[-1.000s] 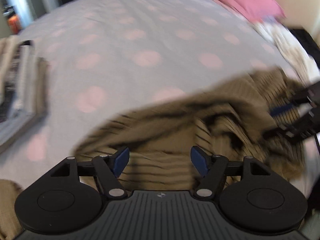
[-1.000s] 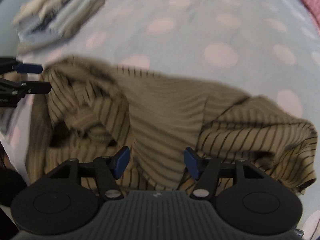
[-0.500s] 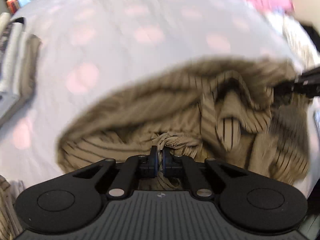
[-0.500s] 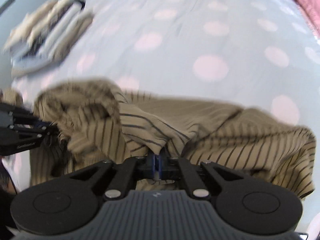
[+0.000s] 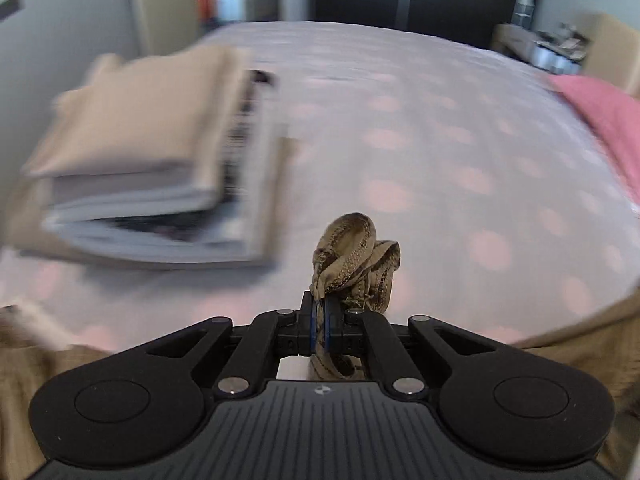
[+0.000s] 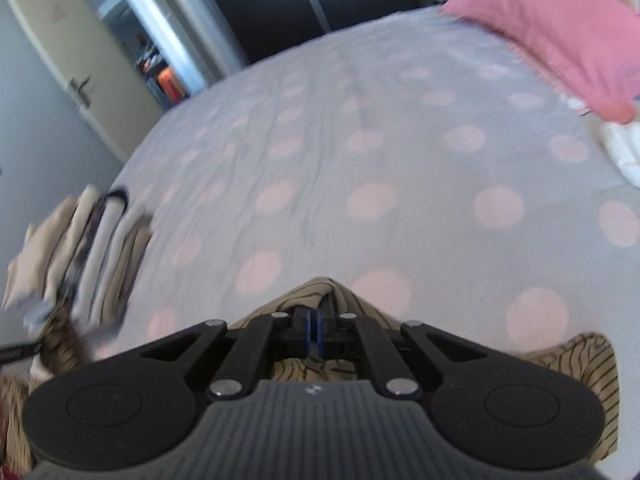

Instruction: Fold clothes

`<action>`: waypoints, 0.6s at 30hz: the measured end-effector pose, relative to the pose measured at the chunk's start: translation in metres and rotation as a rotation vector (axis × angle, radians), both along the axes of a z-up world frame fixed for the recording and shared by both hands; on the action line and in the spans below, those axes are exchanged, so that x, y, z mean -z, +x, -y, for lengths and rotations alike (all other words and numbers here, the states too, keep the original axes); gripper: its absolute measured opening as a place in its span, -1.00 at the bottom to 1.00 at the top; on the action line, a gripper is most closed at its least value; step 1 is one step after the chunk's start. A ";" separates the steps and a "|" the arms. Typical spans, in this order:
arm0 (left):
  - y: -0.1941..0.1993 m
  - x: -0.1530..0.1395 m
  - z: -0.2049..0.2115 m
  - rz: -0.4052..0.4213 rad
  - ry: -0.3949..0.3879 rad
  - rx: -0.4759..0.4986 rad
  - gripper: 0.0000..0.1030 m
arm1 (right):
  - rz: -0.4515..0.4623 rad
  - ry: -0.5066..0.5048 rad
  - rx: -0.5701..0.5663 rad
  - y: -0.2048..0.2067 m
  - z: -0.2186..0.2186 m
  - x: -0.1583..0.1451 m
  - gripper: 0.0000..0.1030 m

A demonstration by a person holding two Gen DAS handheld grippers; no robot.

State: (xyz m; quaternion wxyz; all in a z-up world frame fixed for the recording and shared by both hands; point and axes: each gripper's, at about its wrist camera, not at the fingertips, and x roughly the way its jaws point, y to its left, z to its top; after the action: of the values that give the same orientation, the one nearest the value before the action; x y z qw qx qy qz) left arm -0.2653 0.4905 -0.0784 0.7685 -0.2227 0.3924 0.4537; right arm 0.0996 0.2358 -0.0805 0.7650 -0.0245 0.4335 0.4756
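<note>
Both claws are closed on the same garment. Left gripper (image 5: 319,322) has its blue pads pressed together on a bunched edge of the striped beige shirt (image 5: 352,256), and a twisted loop of cloth stands out above the jaws. Right gripper (image 6: 314,330) is also clamped tight, with a peak of the same shirt (image 6: 320,288) rising between its fingers. The rest of the shirt hangs below both tools, near the front edge of the bed (image 6: 360,140) (a grey sheet with pink dots).

I judge that the step in hand is the lifting of the shirt by two points, to open it before folding. The next move calls for pulling the two grips apart, so the cloth becomes flat, and then laying it on the free sheet. A stack of folded clothes (image 5: 152,160) lies to the left, so the shirt should go down beside it, not on it. A pink pillow (image 6: 560,32) is far at the right.
</note>
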 end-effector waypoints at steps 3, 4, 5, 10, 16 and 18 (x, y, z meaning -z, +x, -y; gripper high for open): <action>-0.019 0.000 -0.010 -0.076 0.039 -0.077 -0.96 | 0.010 -0.018 0.045 0.010 0.001 0.003 -0.84; -0.024 0.002 -0.014 -0.095 0.035 -0.094 -0.96 | 0.004 -0.029 0.054 0.014 0.002 0.005 -0.83; -0.029 0.004 -0.016 -0.110 0.028 -0.107 -0.94 | -0.011 -0.040 0.059 0.018 0.003 0.007 -0.78; -0.029 0.014 -0.016 -0.223 0.051 -0.105 -0.76 | -0.005 -0.068 0.074 0.029 0.013 0.013 -0.43; -0.017 0.011 0.001 -0.167 0.097 0.057 -0.73 | 0.064 -0.111 0.074 0.043 0.031 0.014 -0.38; -0.003 0.015 0.017 -0.135 0.103 0.174 -0.68 | 0.075 -0.133 0.042 0.045 0.034 0.019 -0.38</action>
State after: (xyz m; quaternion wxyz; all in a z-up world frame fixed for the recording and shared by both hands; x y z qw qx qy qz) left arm -0.2678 0.4737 -0.0933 0.7873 -0.1168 0.4371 0.4188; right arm 0.1445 0.2023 -0.0990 0.7870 -0.0840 0.4358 0.4285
